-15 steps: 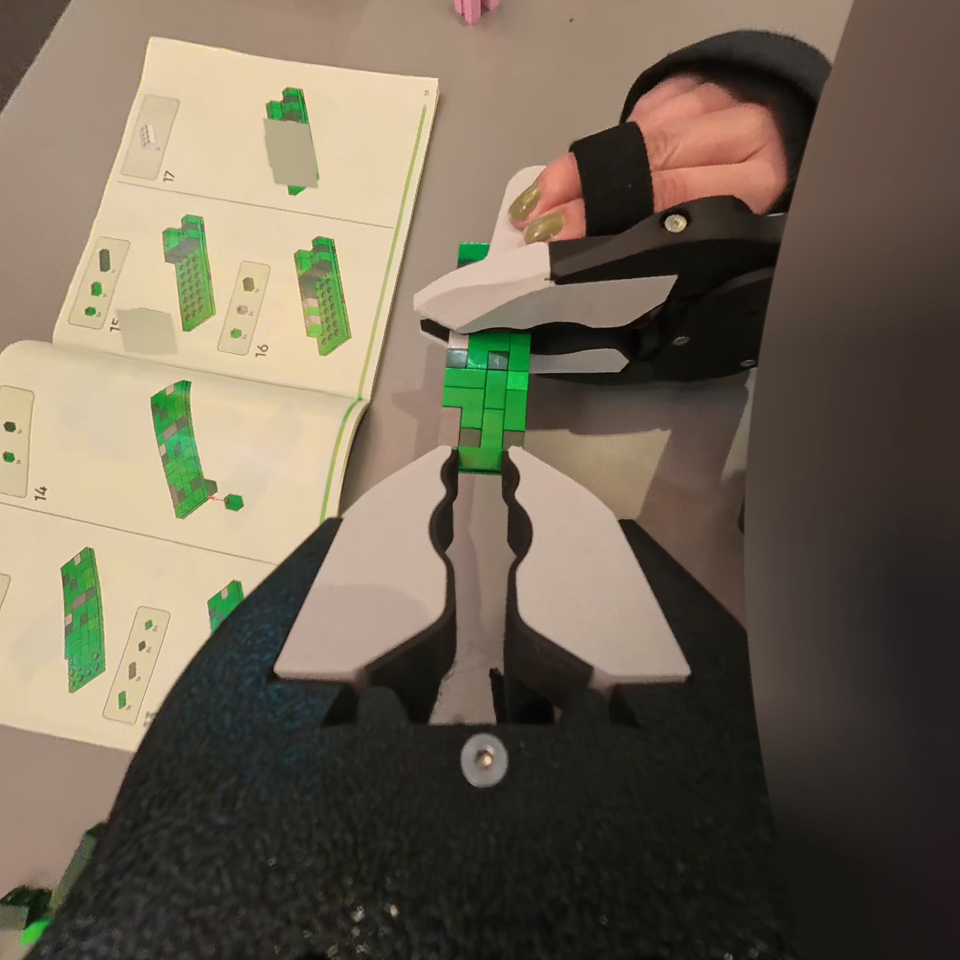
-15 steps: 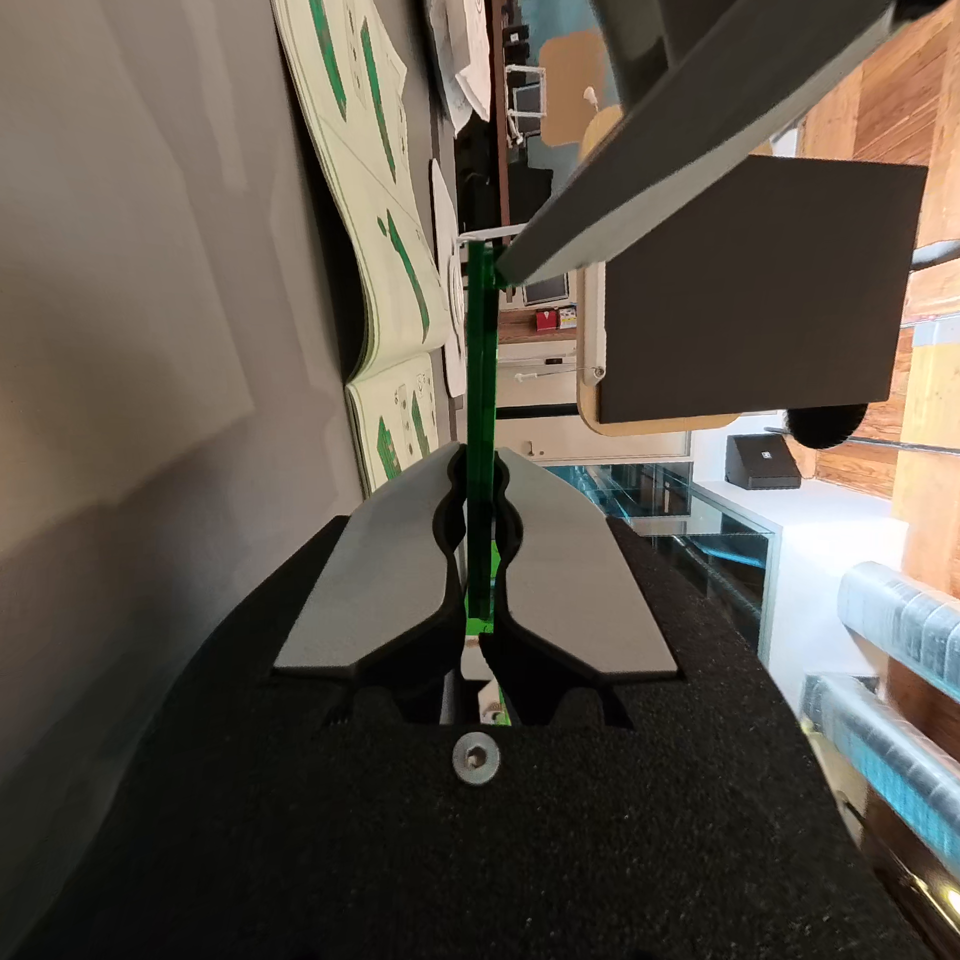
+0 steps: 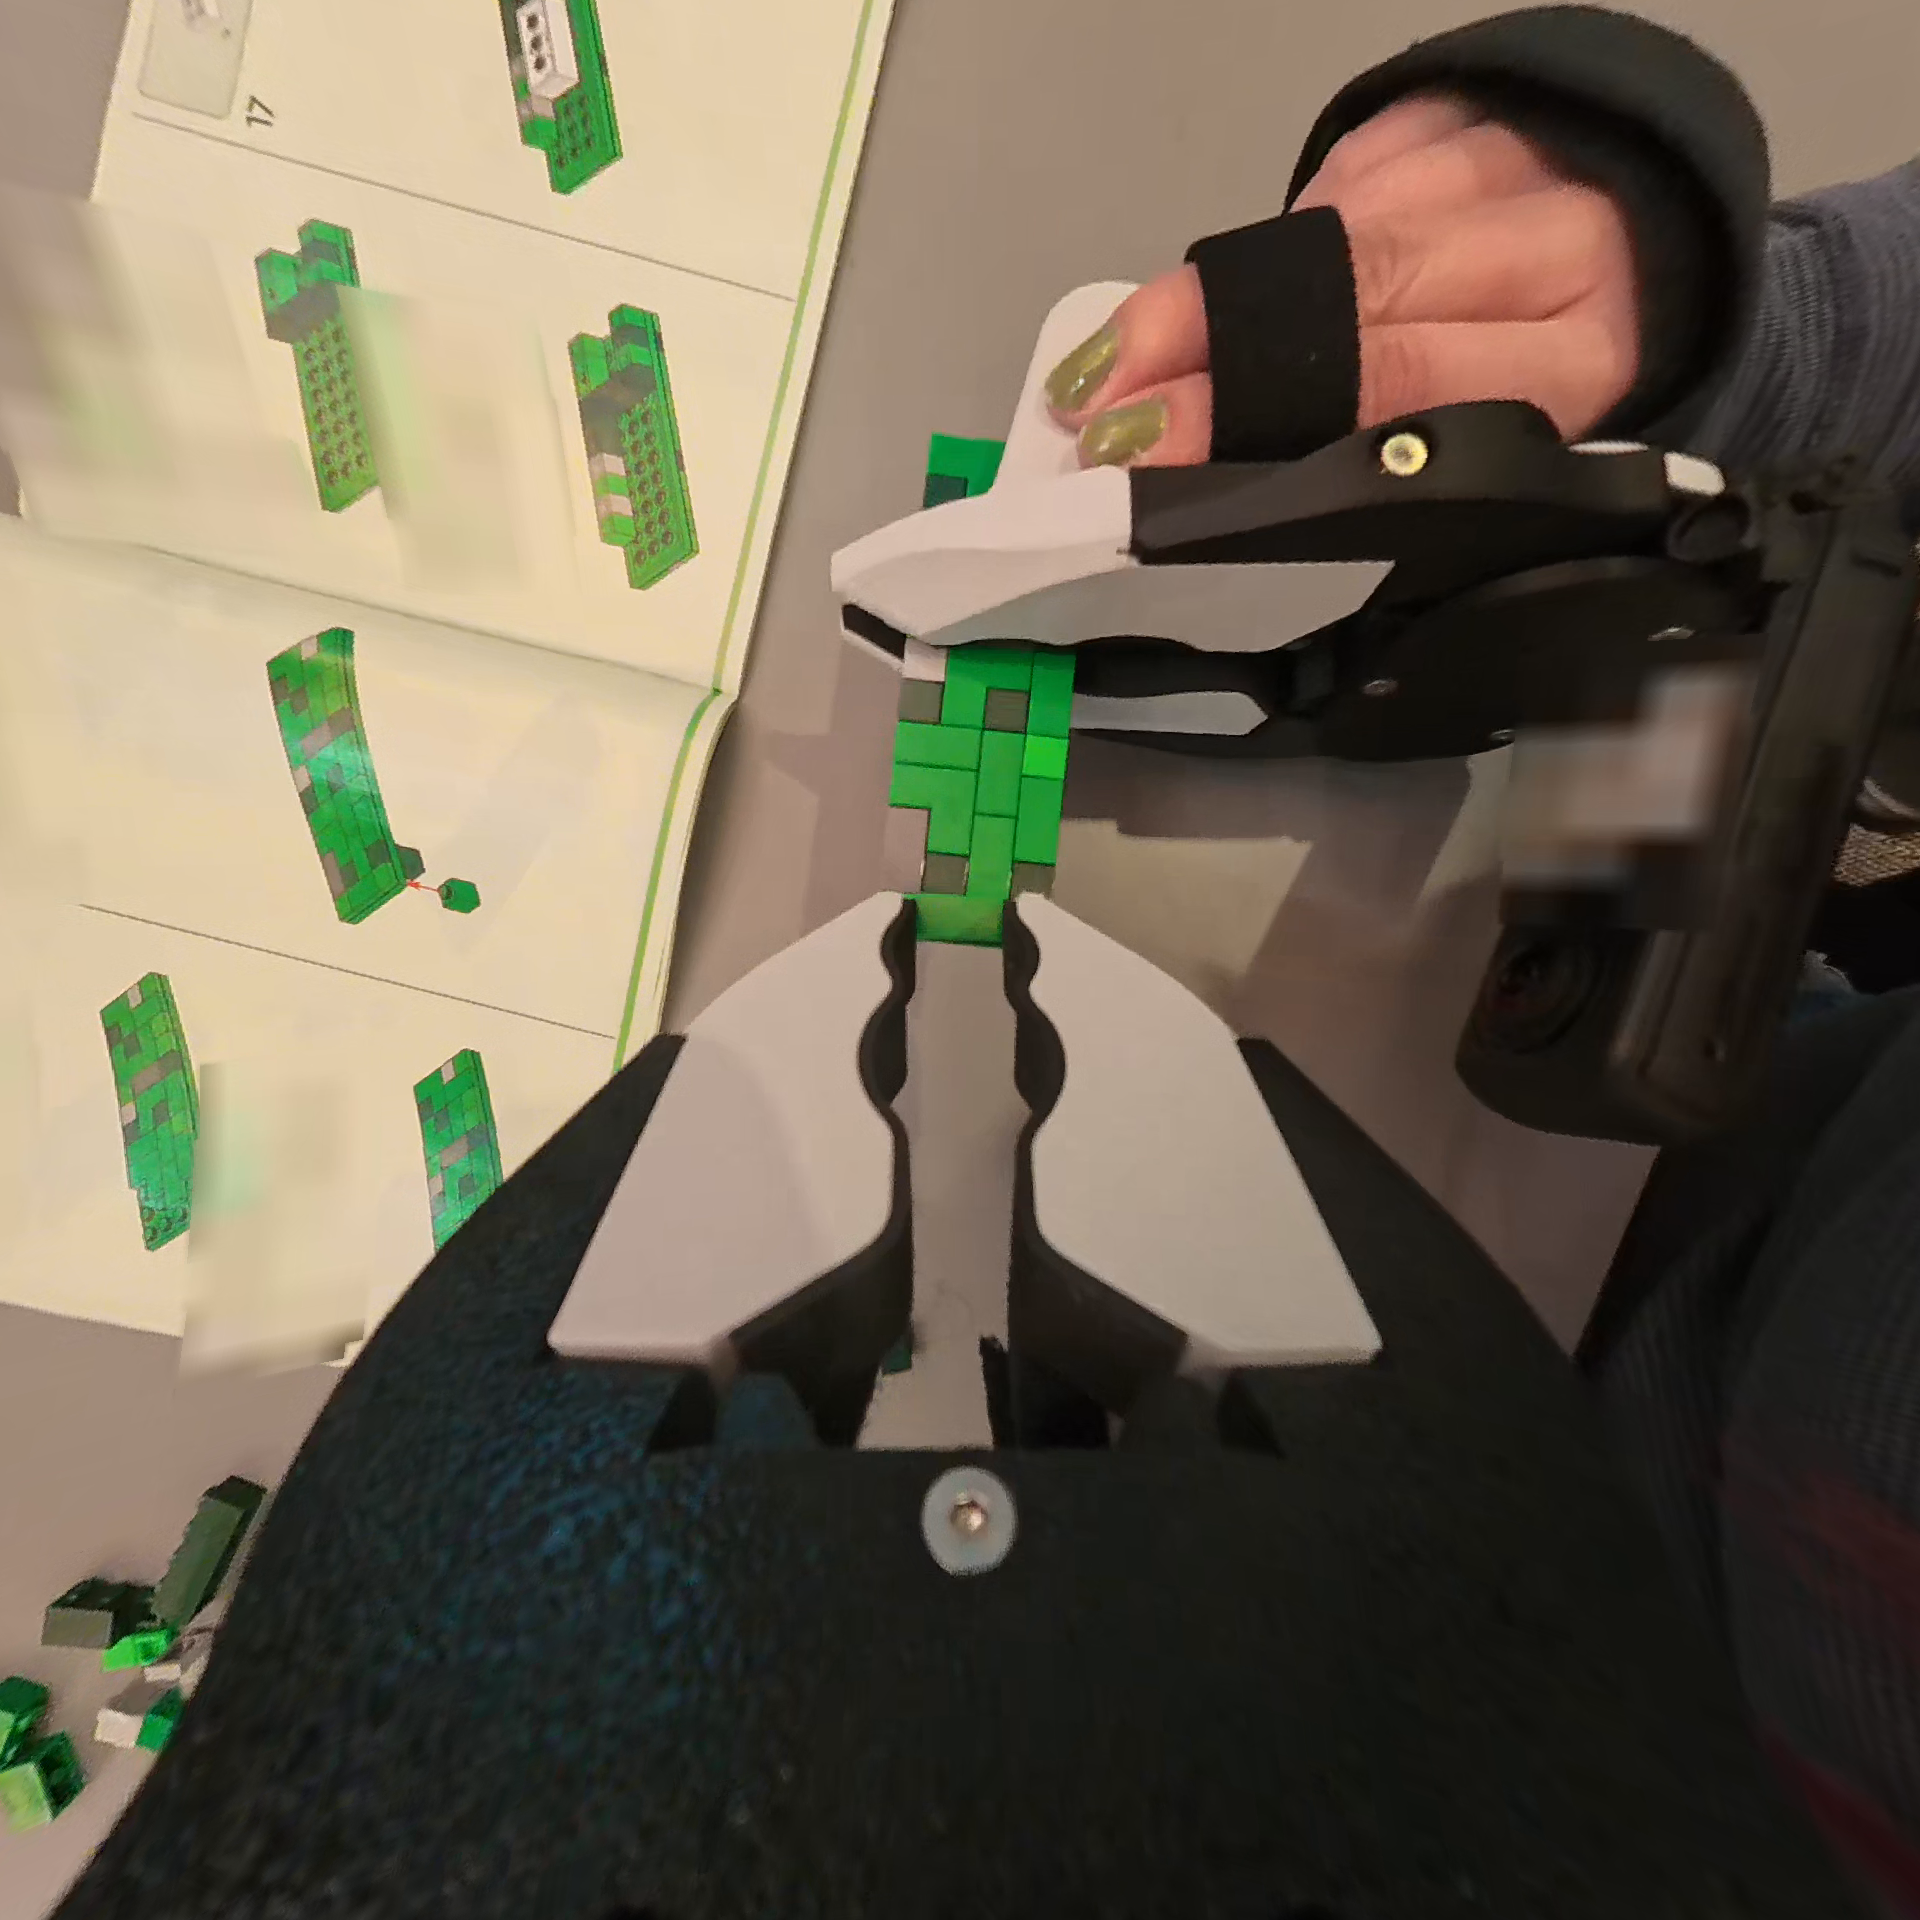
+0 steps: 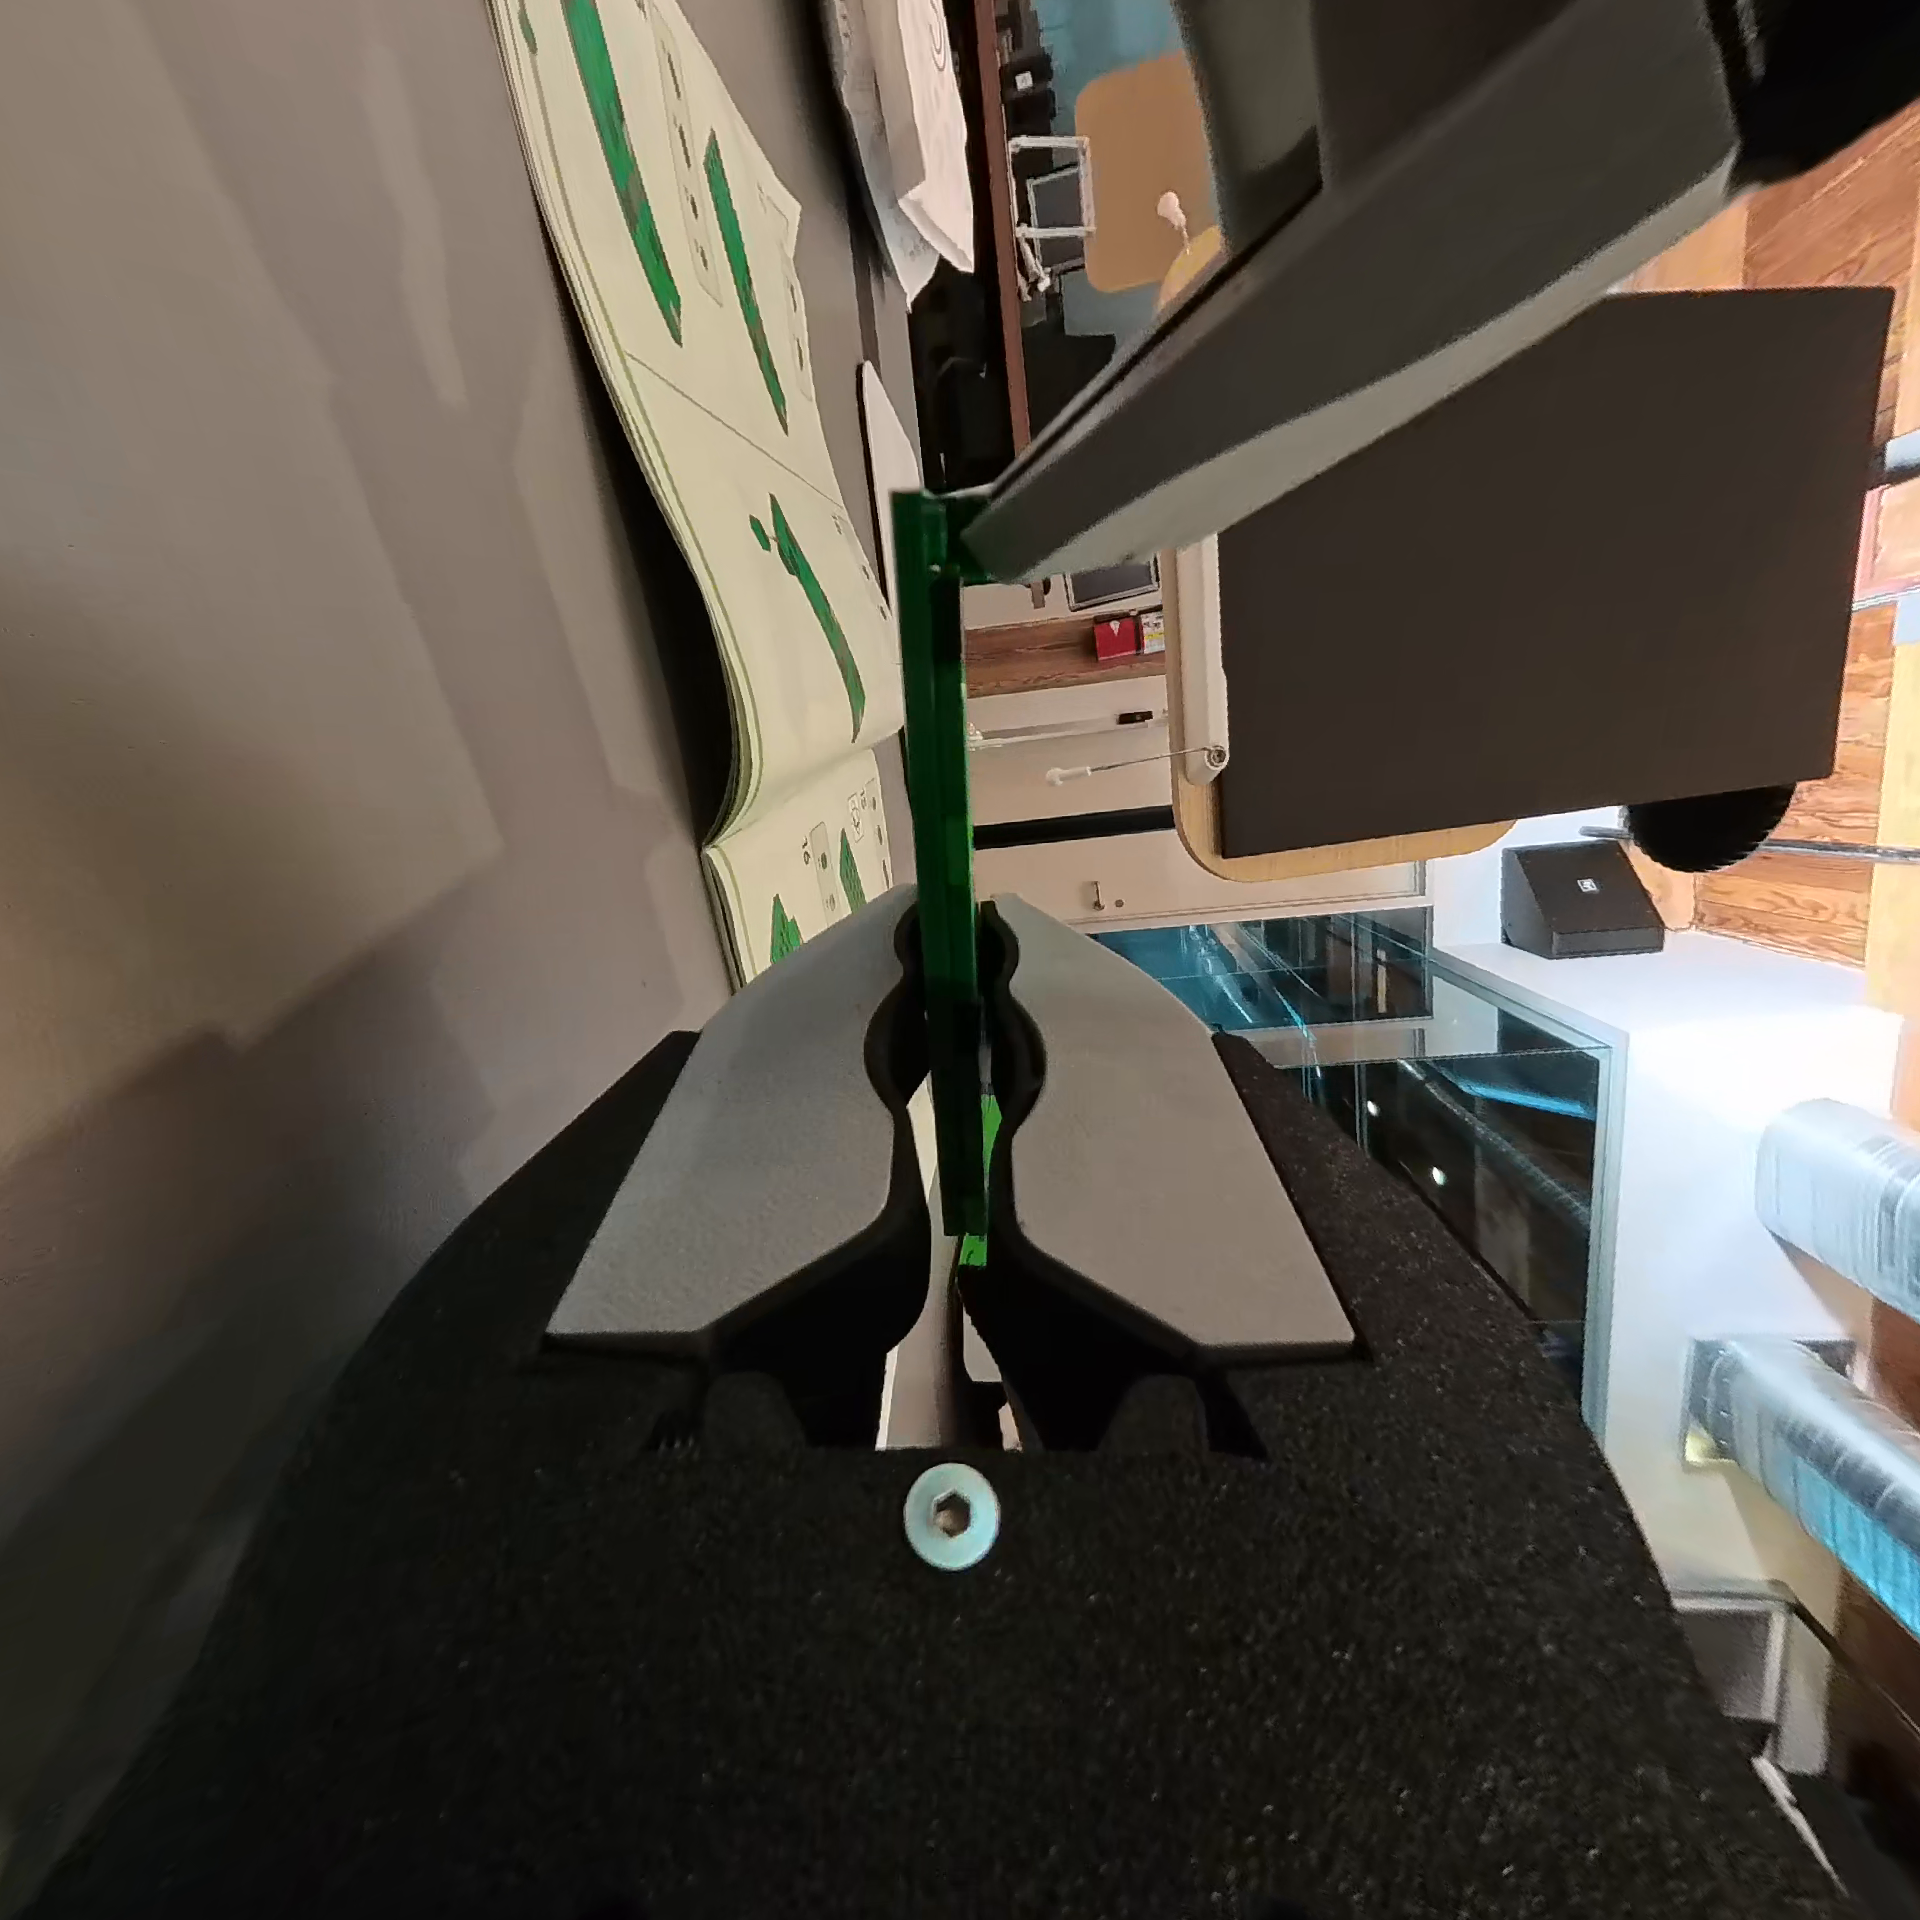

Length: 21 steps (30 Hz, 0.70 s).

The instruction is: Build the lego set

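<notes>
Left gripper [image 3: 961,920] nearly closed, tips pinching the near end of the green plate [image 3: 982,790]. Right gripper [image 3: 883,634] comes in from the right, turned on its side, jaws clamped flat on the far end; hand [image 3: 1455,301] on top of it. Plate held above the table [image 3: 1195,156], clear room below. Manual [image 3: 416,623] left of the left tips; loose bricks [image 3: 114,1652] near-left.

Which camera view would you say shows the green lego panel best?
The left wrist view: the green lego panel faces the camera, its tile pattern visible between both grippers. The right wrist view shows only its thin edge.
</notes>
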Tool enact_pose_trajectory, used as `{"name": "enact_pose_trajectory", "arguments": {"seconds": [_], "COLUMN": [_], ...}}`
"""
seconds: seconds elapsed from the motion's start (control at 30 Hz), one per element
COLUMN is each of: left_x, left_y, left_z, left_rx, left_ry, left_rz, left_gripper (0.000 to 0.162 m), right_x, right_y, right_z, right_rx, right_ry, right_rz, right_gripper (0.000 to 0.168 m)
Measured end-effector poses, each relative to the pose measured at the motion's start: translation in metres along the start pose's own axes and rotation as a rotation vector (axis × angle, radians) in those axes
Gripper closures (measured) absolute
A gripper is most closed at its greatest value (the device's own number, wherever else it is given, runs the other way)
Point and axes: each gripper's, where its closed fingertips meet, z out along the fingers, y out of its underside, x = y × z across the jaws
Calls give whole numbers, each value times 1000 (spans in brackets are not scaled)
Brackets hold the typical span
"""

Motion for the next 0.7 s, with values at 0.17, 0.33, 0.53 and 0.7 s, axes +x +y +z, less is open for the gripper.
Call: {"name": "enact_pose_trajectory", "arguments": {"seconds": [0.17,0.33,0.53,0.7], "left_x": [0,2,4,5], "left_y": [-3,-4,-4,-5], "left_z": [-2,-3,-4,-4], "left_rx": [4,6,1,0], "left_ry": [-3,-4,2,5], "left_rz": [0,5,5,6], "left_gripper": [147,146,142,139], "right_x": [1,1,1,1], "right_y": [1,-1,-1,0], "right_z": [0,-1,-1,-1], "right_rx": [1,6,8,8], "right_ry": [1,1,-1,-3], "right_rz": [12,14,16,22], "right_gripper": [162,162,162,162]}}
